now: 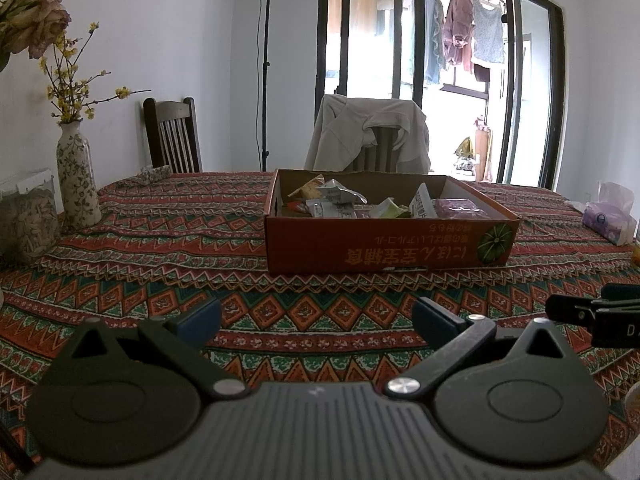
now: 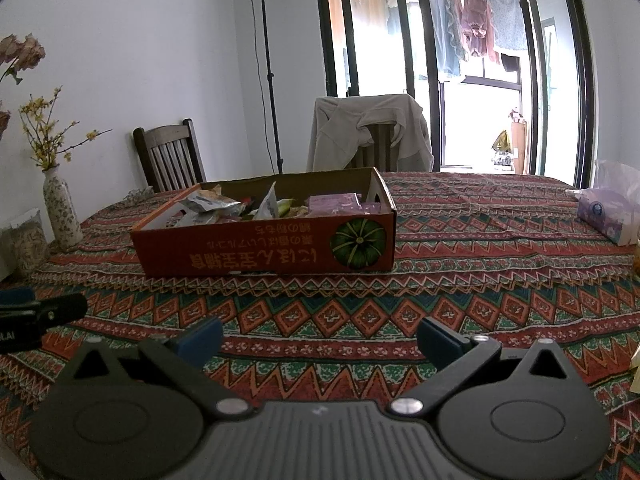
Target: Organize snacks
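Open orange cardboard box [image 1: 384,244] of mixed snack packets [image 1: 340,200], mid-table.

Bare tablecloth [image 1: 320,280] up to the box [image 1: 384,246]; vase [image 1: 76,178] far left.

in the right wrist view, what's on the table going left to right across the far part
jar of seeds → floral vase → orange cardboard box of snacks → tissue pack
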The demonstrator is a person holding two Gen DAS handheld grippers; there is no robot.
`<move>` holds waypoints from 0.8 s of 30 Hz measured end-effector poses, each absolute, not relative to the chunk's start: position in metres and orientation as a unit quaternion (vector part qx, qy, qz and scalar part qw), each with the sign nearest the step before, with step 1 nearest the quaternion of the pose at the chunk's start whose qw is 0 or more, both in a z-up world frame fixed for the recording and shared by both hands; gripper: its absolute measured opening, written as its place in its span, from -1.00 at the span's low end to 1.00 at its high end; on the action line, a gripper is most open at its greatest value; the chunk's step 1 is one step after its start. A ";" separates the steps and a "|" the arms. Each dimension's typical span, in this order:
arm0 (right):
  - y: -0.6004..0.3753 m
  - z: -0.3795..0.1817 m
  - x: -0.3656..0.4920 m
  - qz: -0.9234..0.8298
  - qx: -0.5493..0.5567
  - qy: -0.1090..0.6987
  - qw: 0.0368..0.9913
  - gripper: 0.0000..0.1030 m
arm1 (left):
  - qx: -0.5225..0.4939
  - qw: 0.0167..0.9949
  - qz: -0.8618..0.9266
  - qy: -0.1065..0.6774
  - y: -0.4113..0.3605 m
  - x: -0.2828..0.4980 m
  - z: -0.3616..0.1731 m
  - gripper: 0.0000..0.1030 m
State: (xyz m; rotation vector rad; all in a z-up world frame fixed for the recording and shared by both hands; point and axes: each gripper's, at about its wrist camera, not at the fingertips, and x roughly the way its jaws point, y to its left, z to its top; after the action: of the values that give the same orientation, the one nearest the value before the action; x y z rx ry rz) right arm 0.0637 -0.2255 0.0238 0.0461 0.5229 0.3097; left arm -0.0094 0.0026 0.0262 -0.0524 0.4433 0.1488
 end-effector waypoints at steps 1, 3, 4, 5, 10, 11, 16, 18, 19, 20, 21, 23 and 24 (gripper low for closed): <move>-0.226 0.024 0.064 0.152 0.023 0.258 0.954 1.00 | -0.026 0.972 0.074 0.220 0.003 -0.010 0.026 1.00; -0.226 0.023 0.064 0.152 0.023 0.258 0.954 1.00 | -0.026 0.972 0.074 0.220 0.003 -0.010 0.026 1.00; -0.225 0.023 0.063 0.152 0.023 0.258 0.954 1.00 | -0.026 0.972 0.074 0.219 0.002 -0.010 0.026 1.00; -0.226 0.023 0.063 0.152 0.022 0.257 0.954 1.00 | -0.026 0.972 0.074 0.220 0.002 -0.009 0.026 1.00; -0.225 0.024 0.063 0.152 0.022 0.258 0.954 1.00 | -0.026 0.973 0.074 0.219 0.003 -0.010 0.026 1.00; -0.225 0.023 0.063 0.152 0.022 0.258 0.954 1.00 | -0.026 0.972 0.074 0.219 0.003 -0.010 0.026 1.00; -0.225 0.024 0.063 0.152 0.022 0.258 0.954 1.00 | -0.026 0.973 0.074 0.219 0.003 -0.009 0.026 1.00; -0.225 0.024 0.063 0.152 0.022 0.258 0.954 1.00 | -0.025 0.973 0.074 0.219 0.002 -0.010 0.026 1.00; -0.225 0.024 0.063 0.152 0.022 0.258 0.954 1.00 | -0.025 0.972 0.074 0.219 0.003 -0.010 0.026 1.00; -0.225 0.023 0.063 0.152 0.022 0.258 0.954 1.00 | -0.026 0.972 0.073 0.220 0.003 -0.010 0.026 1.00; -0.225 0.022 0.063 0.152 0.022 0.259 0.954 1.00 | -0.026 0.972 0.073 0.220 0.003 -0.010 0.026 1.00; -0.226 0.020 0.063 0.152 0.021 0.259 0.954 1.00 | -0.026 0.973 0.072 0.219 0.003 -0.010 0.026 1.00; -0.226 0.020 0.063 0.153 0.021 0.259 0.953 1.00 | -0.027 0.973 0.072 0.218 0.003 -0.010 0.026 1.00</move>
State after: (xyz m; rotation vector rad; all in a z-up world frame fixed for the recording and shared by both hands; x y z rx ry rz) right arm 0.0627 -0.2262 0.0198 0.0427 0.5264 0.3104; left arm -0.0100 0.0032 0.0260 -0.0553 0.4401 0.1451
